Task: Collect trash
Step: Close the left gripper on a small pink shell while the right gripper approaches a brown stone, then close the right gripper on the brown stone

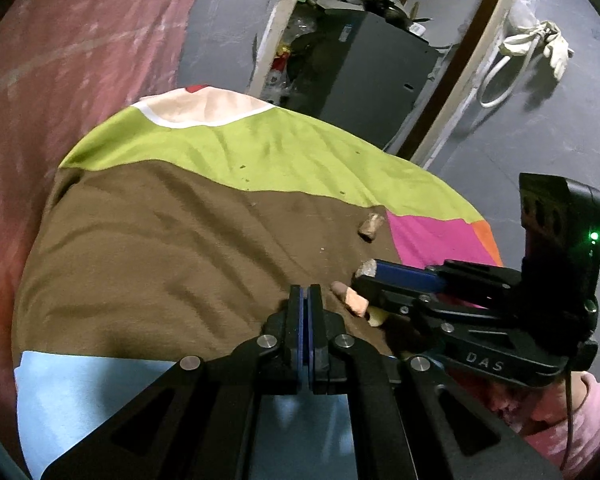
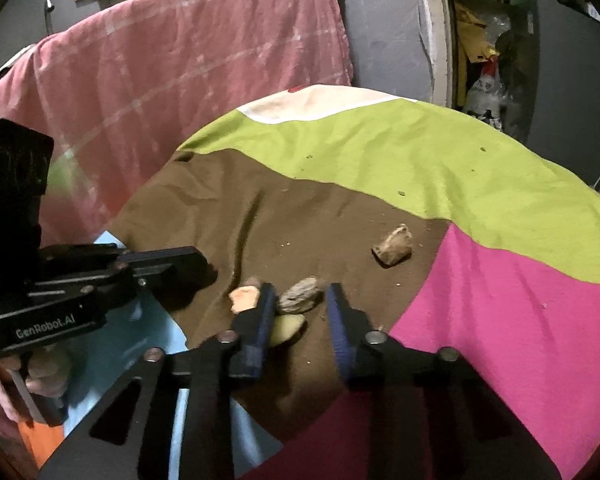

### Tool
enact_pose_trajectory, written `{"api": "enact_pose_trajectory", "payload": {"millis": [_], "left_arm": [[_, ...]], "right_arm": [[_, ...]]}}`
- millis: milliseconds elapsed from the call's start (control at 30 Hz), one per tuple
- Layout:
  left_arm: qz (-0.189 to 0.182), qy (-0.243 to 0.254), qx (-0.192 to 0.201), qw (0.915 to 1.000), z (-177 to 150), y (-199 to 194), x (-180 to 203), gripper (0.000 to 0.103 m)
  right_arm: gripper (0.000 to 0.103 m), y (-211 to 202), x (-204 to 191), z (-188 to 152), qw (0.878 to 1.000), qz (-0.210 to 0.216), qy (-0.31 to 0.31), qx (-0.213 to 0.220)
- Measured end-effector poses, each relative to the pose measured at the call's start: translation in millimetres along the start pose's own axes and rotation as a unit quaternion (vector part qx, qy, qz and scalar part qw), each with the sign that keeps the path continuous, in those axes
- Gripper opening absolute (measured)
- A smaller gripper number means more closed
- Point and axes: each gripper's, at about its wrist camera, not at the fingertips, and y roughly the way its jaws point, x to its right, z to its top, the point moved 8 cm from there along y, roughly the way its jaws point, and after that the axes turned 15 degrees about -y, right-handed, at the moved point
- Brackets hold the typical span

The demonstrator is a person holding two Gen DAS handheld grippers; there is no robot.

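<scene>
Trash scrap (image 2: 300, 300) (grey, crumpled) lies between your right gripper's (image 2: 300, 305) parted jaws on the brown cloth (image 2: 228, 208); your left gripper (image 1: 310, 292) is closed, empty.

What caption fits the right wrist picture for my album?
Right hand-held gripper straddles a grey scrap on the patchwork cloth.

Left gripper (image 1: 309, 294) hovers over the brown patch of the colourful cloth (image 1: 160, 248), jaws pressed together with nothing between them. Right gripper (image 1: 366, 276) reaches in from the right, a greyish scrap (image 1: 366, 268) at its tip, an orange scrap (image 1: 352, 299) just beside. Another tan scrap (image 1: 371, 228) lies apart, near the pink patch.
</scene>
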Motion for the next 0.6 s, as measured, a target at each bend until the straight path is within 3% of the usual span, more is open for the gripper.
{"api": "enact_pose_trajectory", "payload": {"millis": [267,400,600], "left_arm": [[-0.019,0.038,-0.014,0.999,-6,4,19,0.003],[-0.016,0.066,-0.021,0.9974,-12,14,31,0.028],[0.023,0.097,-0.041,0.9942,-13,37,37,0.028]], "right_arm": [[0.018,-26,25,-5,0.998,-0.023,0.037,0.033],[0.018,-44,41,-15,0.997,-0.047,0.045,0.038],[0.018,-60,45,-25,0.996,-0.054,0.05,0.05]]}}
